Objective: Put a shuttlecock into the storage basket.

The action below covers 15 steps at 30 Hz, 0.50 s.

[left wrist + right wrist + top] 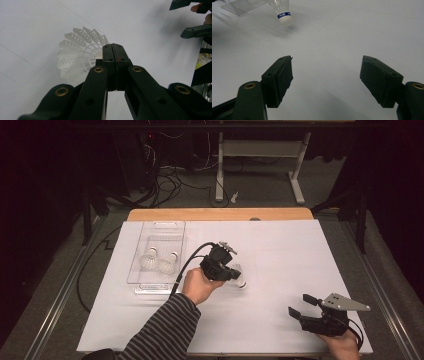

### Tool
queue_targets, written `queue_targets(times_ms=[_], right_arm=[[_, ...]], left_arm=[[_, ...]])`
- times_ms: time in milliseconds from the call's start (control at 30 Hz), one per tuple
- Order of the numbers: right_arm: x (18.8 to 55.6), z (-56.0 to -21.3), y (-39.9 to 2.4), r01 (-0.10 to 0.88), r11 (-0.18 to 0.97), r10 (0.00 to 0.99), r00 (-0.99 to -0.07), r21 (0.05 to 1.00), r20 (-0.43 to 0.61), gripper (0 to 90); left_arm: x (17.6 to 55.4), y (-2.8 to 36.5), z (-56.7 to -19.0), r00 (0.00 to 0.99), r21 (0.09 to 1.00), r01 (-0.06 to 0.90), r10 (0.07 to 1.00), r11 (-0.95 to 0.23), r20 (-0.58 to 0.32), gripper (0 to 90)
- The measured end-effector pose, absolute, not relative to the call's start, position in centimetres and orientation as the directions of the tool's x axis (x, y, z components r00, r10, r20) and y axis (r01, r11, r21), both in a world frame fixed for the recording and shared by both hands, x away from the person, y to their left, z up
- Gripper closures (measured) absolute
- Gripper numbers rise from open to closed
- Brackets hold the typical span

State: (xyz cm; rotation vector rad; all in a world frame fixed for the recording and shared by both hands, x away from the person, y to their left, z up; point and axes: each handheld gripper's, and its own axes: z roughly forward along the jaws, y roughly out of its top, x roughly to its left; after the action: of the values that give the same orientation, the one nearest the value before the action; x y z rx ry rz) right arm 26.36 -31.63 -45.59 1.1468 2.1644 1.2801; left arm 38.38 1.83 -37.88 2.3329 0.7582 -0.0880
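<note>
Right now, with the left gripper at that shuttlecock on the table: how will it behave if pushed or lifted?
The shuttlecock probably weighs very little: its skirt is thin, slotted lattice. That skirt likely flexes under the left gripper, whose jaws are shut. Its rounded cork tip suggests it may pivot or roll in an arc when nudged.

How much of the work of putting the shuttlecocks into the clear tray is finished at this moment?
Two shuttlecocks already lie in the clear tray. The left gripper is shut on the feather skirt of a third shuttlecock, whose cork end is near the white sheet right of the tray. It has yet to go in. The right gripper is open, holding nothing.
</note>
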Motion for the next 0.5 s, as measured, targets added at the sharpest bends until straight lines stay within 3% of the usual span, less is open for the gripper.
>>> queue_targets(times_ms=[500], right_arm=[[26.4, -45.6, -31.6, 0.458, 0.254, 0.798, -0.597, 0.852, 0.082, 26.8]], left_arm=[[37.7, 3.3, -37.7, 0.823, 0.599, 0.547, 0.507, -0.585, -0.257, 89.9]])
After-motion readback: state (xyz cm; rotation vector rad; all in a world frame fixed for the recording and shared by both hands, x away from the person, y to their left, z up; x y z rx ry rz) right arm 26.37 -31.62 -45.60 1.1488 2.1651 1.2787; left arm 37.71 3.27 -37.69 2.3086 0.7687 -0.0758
